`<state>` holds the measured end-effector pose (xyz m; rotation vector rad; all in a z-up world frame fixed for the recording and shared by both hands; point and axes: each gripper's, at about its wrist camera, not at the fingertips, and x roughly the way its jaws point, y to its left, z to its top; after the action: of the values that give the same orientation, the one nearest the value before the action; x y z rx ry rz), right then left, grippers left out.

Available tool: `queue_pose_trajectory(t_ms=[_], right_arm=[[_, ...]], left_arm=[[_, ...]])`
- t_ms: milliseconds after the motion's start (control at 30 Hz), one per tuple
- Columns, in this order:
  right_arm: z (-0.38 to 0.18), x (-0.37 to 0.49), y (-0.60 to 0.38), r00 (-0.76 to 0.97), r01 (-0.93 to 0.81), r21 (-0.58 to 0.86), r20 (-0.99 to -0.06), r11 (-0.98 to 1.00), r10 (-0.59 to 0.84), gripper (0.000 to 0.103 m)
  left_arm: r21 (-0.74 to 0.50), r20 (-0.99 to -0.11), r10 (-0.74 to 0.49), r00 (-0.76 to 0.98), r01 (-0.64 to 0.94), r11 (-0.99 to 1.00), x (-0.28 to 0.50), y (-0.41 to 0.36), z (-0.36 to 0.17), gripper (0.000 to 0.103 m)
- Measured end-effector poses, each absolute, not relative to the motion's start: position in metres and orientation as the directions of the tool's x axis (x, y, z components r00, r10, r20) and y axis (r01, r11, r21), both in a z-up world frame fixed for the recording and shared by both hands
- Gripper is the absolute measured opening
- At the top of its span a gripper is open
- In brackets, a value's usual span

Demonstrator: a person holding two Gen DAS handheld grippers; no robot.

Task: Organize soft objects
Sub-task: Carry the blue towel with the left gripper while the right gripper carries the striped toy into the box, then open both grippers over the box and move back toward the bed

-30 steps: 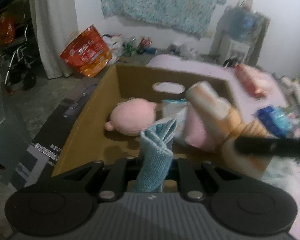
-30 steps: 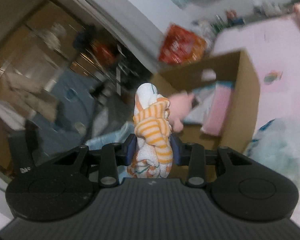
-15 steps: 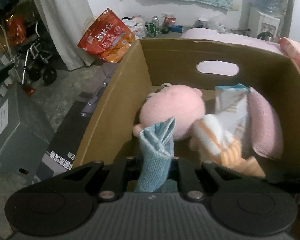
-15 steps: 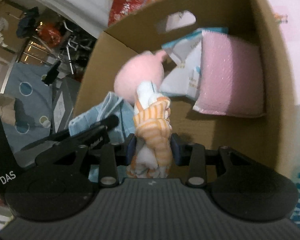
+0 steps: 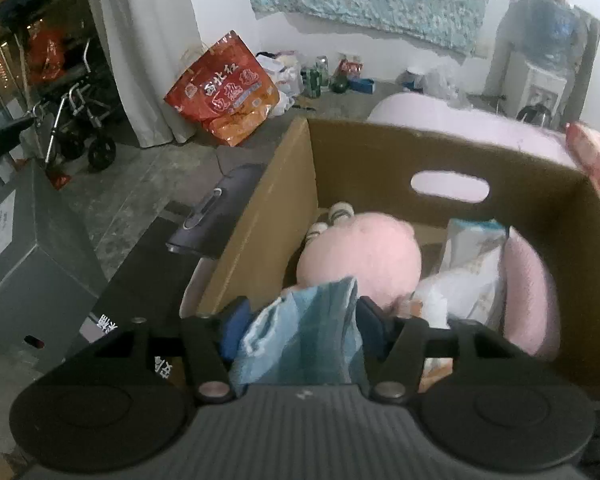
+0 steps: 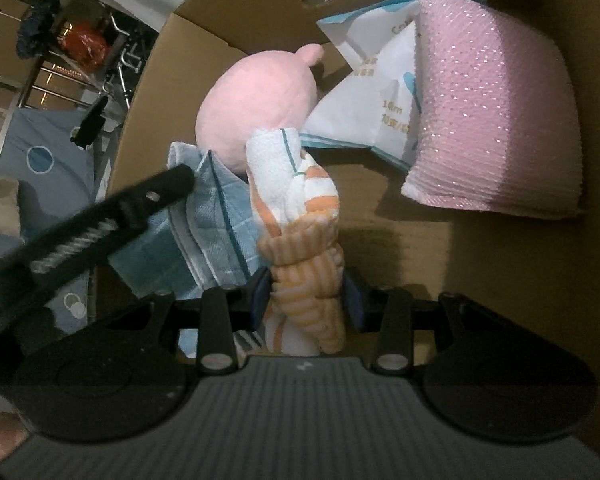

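The box [image 5: 380, 160] stands on a pink bed [image 5: 440, 110], its near left corner over the edge of the bed. It is brown cardboard, open at the top, with an oval handle hole [image 5: 450, 186] in its far wall. On its floor lie a pink plush [image 5: 360, 256] at the left wall, a white and blue pack [image 6: 380, 92] leaning in the middle, and a pink pad [image 6: 496, 96] against the right wall. A stretch of the box floor [image 6: 400, 240] in front of the pad is bare. On the grey floor [image 5: 140, 184] beside the bed stand an orange bag [image 5: 224, 96], a dark case [image 5: 216, 208] and a grey carton [image 5: 24, 264].
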<state>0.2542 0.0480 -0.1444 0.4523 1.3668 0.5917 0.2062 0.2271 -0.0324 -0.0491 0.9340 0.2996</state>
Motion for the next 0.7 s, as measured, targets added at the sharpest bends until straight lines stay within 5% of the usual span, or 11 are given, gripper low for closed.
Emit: queue_pose_trajectory(t_ms=[433,700], right_arm=[[-0.143,0.259,0.080,0.004,-0.245,0.636,-0.754,0.732,0.657,0.039],[-0.116,0.257,0.077,0.058,-0.320,0.589,-0.770,0.742,0.636,0.056]], left_arm=[[0.010,-0.791,0.198,0.579,-0.311,0.950,0.198,0.233,-0.020,0.066],[-0.034,-0.773,0.189,0.605,-0.338,0.941,0.186,0.237,-0.004,0.077]])
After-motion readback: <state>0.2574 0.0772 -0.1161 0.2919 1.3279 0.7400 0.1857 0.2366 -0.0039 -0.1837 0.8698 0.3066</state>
